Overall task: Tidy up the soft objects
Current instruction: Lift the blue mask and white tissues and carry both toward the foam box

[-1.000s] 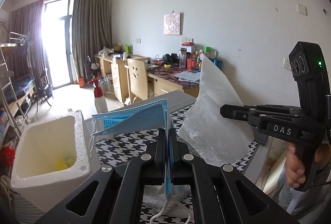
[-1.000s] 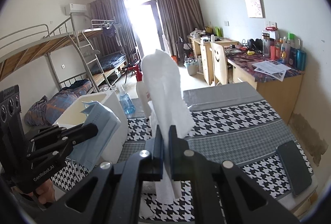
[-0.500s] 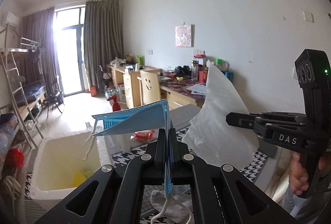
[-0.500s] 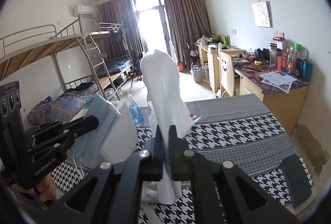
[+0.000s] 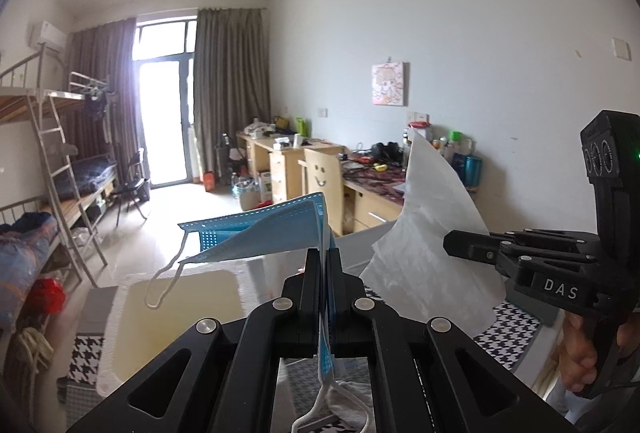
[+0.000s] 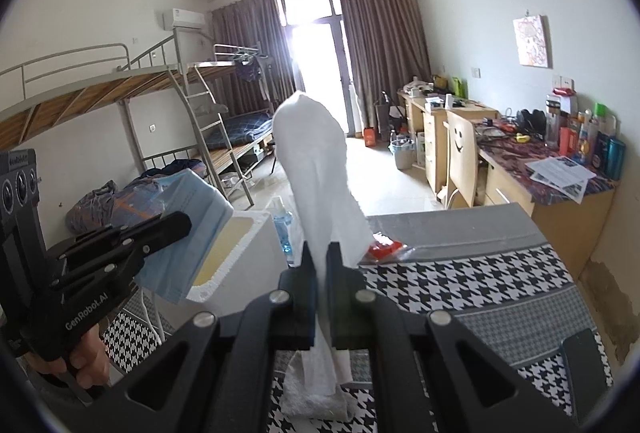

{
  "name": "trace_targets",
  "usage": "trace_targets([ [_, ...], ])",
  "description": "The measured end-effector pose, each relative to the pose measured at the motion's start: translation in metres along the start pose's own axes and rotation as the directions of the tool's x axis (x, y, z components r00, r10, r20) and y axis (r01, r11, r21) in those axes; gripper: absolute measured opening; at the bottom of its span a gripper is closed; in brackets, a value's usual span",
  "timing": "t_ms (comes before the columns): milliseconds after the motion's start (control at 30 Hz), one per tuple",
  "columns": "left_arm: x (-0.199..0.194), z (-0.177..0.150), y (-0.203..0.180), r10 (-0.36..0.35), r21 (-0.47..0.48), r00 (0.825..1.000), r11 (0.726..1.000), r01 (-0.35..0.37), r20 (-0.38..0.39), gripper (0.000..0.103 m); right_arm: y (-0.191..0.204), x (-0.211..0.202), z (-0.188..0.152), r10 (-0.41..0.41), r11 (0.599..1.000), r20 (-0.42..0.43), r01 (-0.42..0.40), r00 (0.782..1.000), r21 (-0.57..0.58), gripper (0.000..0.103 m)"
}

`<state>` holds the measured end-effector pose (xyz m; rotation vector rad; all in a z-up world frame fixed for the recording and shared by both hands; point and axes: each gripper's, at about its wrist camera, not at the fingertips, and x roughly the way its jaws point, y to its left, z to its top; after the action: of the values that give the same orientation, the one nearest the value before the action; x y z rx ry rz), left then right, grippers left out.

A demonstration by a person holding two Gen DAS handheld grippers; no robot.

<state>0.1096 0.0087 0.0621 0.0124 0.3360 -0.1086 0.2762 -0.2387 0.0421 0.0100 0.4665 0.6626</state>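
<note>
My left gripper (image 5: 323, 258) is shut on a blue face mask (image 5: 264, 231); the mask sticks out to the left over the white foam box (image 5: 120, 329), its ear loop dangling. The same mask (image 6: 180, 233) shows in the right wrist view, pinched by the left gripper (image 6: 182, 222). My right gripper (image 6: 316, 253) is shut on a white tissue sheet (image 6: 316, 169) that stands up tall between its fingers. In the left wrist view the tissue (image 5: 428, 245) hangs from the right gripper (image 5: 450, 245), right of the mask. Both are held above the houndstooth-covered table (image 6: 460, 293).
A blue-capped bottle (image 6: 282, 229) stands beside the foam box (image 6: 236, 253). A red packet (image 6: 384, 245) lies on the table's far edge and a dark phone (image 6: 584, 365) at its right. Bunk beds (image 6: 160, 105) are on the left, cluttered desks (image 6: 500, 153) along the right wall.
Both grippers have risen and tilted upward with the mask and tissue still held. The foam box has slid lower in the left wrist view, and more of the room shows.
</note>
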Motion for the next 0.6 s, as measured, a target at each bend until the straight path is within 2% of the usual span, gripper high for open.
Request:
trace_targets([
  [267,-0.005,0.006,0.017,0.069,-0.022,0.998,0.997,-0.068,0.008,0.003,0.012,0.014,0.005,0.034,0.999,-0.007,-0.034,0.999,-0.025,0.007],
  [600,-0.010,0.005,0.035,0.162,-0.037,0.987,0.986,-0.162,0.004,0.003,0.028,0.025,0.019,0.071,0.995,-0.002,-0.071,0.998,-0.067,0.007],
])
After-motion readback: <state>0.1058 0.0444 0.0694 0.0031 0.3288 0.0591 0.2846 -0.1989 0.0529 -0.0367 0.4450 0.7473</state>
